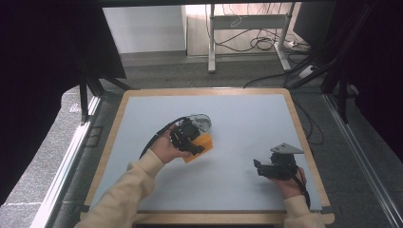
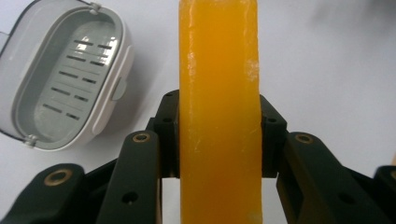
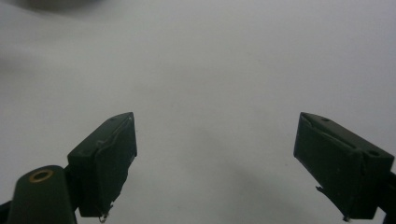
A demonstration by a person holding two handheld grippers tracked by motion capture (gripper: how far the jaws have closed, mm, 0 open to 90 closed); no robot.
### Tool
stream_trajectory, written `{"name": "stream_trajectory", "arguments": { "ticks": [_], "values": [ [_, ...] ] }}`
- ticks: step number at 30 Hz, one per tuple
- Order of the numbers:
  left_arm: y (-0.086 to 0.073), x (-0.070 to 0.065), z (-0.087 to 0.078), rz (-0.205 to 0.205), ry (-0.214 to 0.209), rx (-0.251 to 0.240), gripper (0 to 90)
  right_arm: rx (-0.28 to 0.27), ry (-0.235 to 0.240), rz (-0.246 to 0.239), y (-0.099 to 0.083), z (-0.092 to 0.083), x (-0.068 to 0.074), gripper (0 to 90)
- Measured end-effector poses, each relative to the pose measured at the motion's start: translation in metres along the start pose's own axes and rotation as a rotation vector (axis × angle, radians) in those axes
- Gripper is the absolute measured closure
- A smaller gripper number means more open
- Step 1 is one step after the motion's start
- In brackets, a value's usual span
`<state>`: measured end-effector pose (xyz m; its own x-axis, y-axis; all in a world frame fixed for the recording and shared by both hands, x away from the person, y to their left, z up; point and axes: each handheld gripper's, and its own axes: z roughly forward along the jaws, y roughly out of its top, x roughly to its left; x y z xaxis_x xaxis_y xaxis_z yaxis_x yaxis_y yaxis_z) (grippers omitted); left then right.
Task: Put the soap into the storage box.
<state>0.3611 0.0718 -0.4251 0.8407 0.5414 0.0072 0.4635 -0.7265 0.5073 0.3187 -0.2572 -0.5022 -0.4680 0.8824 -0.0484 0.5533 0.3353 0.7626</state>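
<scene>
An orange soap bar (image 2: pixel 218 107) stands on edge between the jaws of my left gripper (image 2: pixel 218 135), which is shut on it. From above, the same orange soap bar (image 1: pixel 201 145) sits just under the left gripper (image 1: pixel 190 140) near the table's middle. A white soap box (image 2: pixel 65 77) lies open beside it, its slotted grey drain tray showing; in the high view the soap box (image 1: pixel 202 121) lies just beyond the gripper. My right gripper (image 3: pixel 217 163) is open over bare mat, and in the high view the right gripper (image 1: pixel 268 168) is at the front right.
The pale blue mat (image 1: pixel 247 123) covers a table with a wooden rim (image 1: pixel 304 142). Cables and a metal stand (image 1: pixel 247 28) are on the floor beyond the table. Dark curtains hang on both sides.
</scene>
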Motion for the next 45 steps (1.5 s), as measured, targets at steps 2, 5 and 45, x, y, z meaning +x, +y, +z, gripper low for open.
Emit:
{"name": "stream_trajectory", "arguments": {
  "ticks": [2, 5, 45],
  "values": [
    [0.0, 0.002, 0.0, -0.007, 0.002, -0.002, 62.0, 0.001, -0.001, -0.004, 0.0, 0.0, 0.001, 13.6],
    [0.001, 0.005, -0.001, -0.008, 0.009, -0.003, 62.0, 0.003, -0.002, -0.005, 0.0, 0.001, 0.001, 13.6],
    [0.002, 0.039, -0.013, -0.04, 0.063, -0.016, 62.1, -0.002, 0.01, -0.008, 0.0, 0.001, 0.001, 13.6]
  ]
}}
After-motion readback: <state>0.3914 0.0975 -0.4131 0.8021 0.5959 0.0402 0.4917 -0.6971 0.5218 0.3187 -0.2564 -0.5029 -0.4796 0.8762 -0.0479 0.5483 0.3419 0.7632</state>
